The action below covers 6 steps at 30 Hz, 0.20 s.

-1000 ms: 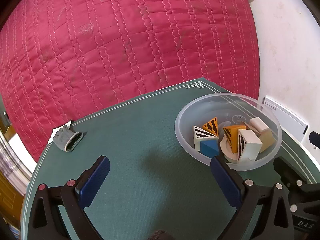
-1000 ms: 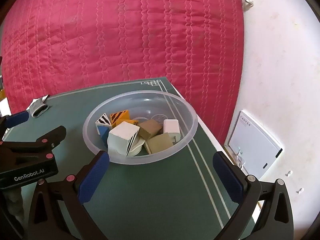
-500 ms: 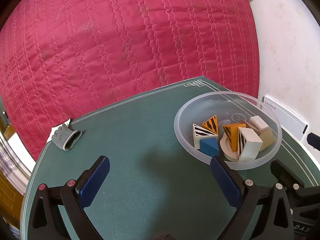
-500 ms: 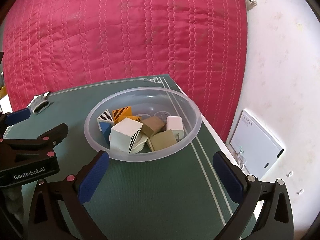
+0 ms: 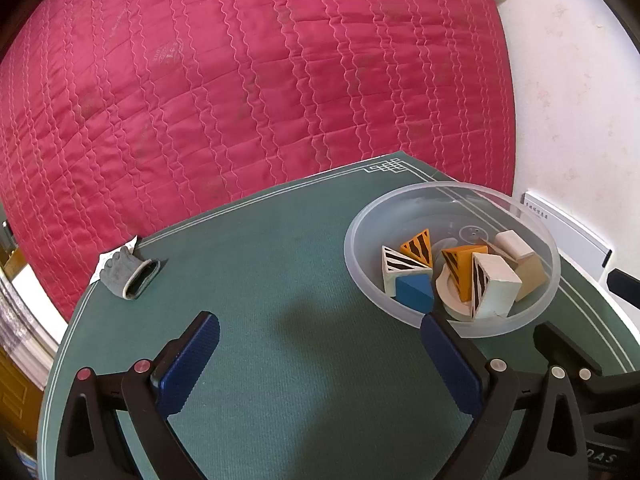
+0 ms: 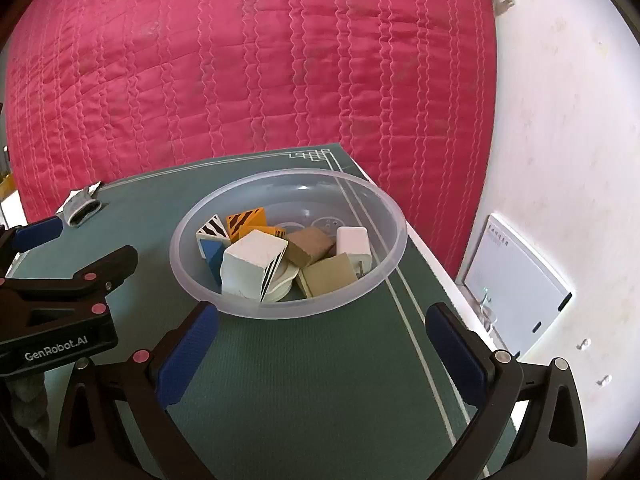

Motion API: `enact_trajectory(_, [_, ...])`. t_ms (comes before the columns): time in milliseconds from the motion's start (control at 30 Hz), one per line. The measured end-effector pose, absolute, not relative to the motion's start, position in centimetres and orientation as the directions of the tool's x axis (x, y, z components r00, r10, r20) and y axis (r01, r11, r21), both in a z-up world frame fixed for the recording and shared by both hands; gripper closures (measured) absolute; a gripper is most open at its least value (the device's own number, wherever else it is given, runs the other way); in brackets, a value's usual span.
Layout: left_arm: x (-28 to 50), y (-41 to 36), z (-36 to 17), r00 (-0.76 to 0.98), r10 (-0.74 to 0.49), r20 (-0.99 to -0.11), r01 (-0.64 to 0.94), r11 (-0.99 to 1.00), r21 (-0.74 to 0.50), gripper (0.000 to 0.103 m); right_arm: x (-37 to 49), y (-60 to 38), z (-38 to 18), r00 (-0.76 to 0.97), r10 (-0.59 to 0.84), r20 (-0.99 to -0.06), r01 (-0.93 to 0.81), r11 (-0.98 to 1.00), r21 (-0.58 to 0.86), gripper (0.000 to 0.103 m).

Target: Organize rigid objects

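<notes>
plainly, "genrobot.ai" marks the left gripper beside the bowl.

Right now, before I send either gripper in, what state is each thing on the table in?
Left gripper: open, empty, above the mat.
Right gripper: open, empty, short of the bowl.
Clear bowl: upright on the green mat, holding blocks.
White striped block: tilted, on top of the pile.
Blue block: low against the bowl wall.
Grey glove: crumpled at the mat's far left corner.
</notes>
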<state>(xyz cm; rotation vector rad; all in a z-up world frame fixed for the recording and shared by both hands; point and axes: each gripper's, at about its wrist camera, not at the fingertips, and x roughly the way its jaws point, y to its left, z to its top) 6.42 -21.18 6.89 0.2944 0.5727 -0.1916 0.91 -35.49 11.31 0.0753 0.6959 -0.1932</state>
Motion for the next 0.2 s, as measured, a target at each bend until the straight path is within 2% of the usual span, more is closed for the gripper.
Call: enact_trajectory(200, [6.48,-21.05,6.99,0.817,-0.097,-0.568,0.265,0.939,0.221,0.001,1.07,-35.96,10.96,0.743,-0.115,-0.659,0.192,0.980,0.045,0.000])
